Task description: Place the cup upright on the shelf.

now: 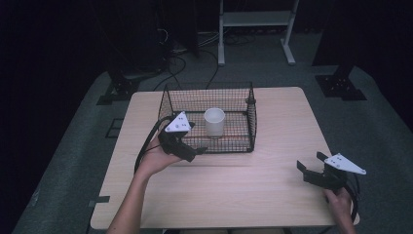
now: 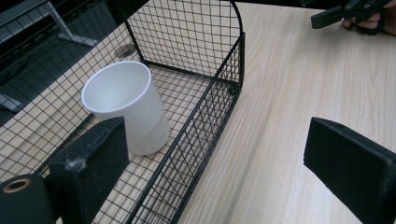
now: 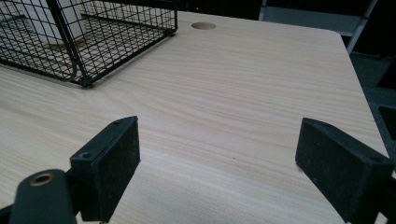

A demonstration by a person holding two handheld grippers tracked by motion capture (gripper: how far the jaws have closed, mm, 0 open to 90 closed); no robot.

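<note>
A: A white cup point(image 1: 214, 121) is seen standing upright inside the wire basket point(image 1: 251, 127) at the middle of the table point(image 1: 234, 190). The left gripper point(image 1: 194, 152) is held at the basket's near left corner, jaws spread wide and nothing gripped.

B: In the left gripper view, one jaw is placed over the basket's inside, just short of the cup point(image 2: 128, 105), while the other is set outside the wire wall point(image 2: 205, 116). No contact with the cup is shown.

A: And the right gripper point(image 1: 311, 168)?

B: It is held well to the right of the basket, near the table's front edge, jaws fully apart and empty. In the right gripper view, bare tabletop point(image 3: 243, 93) is seen between the jaws, with the basket's corner point(image 3: 84, 51) far ahead.

A: What risk is judged from here?

B: With the wall straddled, the wire could be clamped instead of the cup if the jaws were closed as placed. The light cup could also be tipped or pushed across the basket floor by a sideways nudge from the inner jaw. The thin wall could be crushed by a hard squeeze, and the basket itself could be dragged if a jaw were snagged on the mesh.
</note>
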